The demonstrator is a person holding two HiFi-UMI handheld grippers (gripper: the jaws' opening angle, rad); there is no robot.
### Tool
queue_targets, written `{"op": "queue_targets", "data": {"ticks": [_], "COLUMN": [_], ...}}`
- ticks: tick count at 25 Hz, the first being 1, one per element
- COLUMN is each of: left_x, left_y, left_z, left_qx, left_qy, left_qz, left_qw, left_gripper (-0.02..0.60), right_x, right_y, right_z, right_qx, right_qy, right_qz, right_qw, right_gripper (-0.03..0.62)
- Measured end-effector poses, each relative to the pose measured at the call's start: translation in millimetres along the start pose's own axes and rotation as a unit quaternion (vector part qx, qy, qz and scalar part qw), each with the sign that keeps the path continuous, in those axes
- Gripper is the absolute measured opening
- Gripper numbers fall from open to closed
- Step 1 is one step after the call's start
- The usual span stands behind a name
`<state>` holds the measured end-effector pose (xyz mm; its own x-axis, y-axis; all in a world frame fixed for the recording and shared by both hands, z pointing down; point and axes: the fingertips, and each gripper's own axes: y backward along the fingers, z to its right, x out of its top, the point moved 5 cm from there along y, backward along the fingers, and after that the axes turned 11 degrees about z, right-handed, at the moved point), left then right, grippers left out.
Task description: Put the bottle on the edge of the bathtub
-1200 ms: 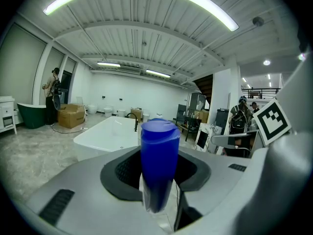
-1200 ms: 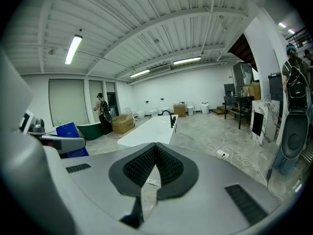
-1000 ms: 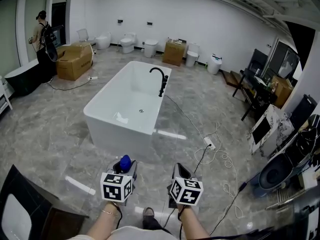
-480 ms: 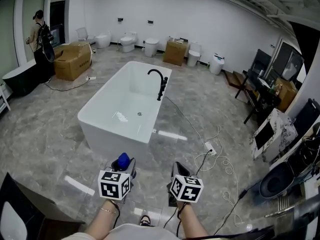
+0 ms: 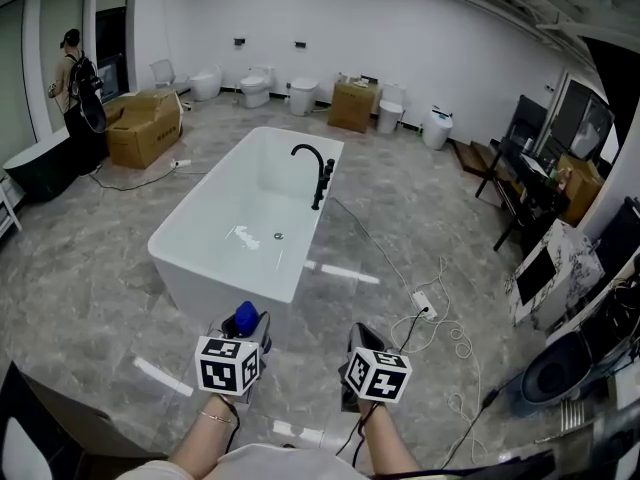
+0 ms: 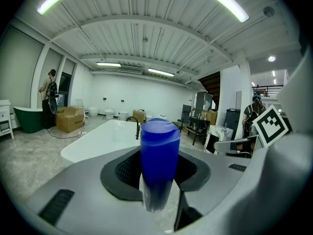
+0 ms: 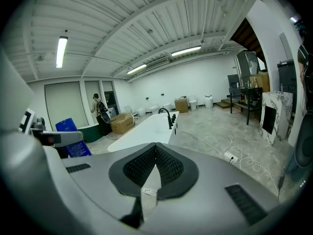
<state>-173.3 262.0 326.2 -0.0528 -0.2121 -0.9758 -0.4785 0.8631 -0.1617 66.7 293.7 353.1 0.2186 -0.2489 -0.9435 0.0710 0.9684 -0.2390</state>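
Note:
My left gripper (image 5: 243, 340) is shut on a blue bottle (image 6: 159, 163), which stands upright between its dark pads; the bottle's blue cap (image 5: 246, 319) shows above the marker cube in the head view. A white freestanding bathtub (image 5: 190, 260) with a black faucet (image 5: 316, 173) stands just ahead, its near rim a short way in front of the bottle. My right gripper (image 5: 364, 350) hangs beside the left one, shut and empty, its pads (image 7: 146, 168) meeting. The bathtub (image 7: 146, 129) and the bottle (image 7: 72, 140) also appear in the right gripper view.
A power strip (image 5: 424, 304) and loose white cables (image 5: 455, 338) lie on the grey floor to the right. Cardboard boxes (image 5: 143, 125), toilets (image 5: 257, 83) and a person (image 5: 73, 86) are at the back left. Dark desks and screens (image 5: 530, 193) line the right side.
I have come closer to the bathtub; its near end now sits lower and larger in the head view. Both grippers keep their places and their jaws are unchanged.

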Motion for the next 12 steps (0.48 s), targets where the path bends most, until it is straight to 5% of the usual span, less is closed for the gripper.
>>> {"op": "queue_targets", "data": {"ticks": [12], "left_x": [3.7], "left_y": [-49.3], "left_z": [2.0], "left_qx": [0.013], "left_qy": [-0.002], "left_qz": [0.005], "left_qw": [0.9999], "left_gripper": [0.155], "right_x": [10.6], "right_y": [-45.6], "right_z": [33.5], "right_qx": [0.008], "right_qy": [0.001], "right_qz": [-0.005], "right_qw": [1.000], "right_gripper": [0.026]}}
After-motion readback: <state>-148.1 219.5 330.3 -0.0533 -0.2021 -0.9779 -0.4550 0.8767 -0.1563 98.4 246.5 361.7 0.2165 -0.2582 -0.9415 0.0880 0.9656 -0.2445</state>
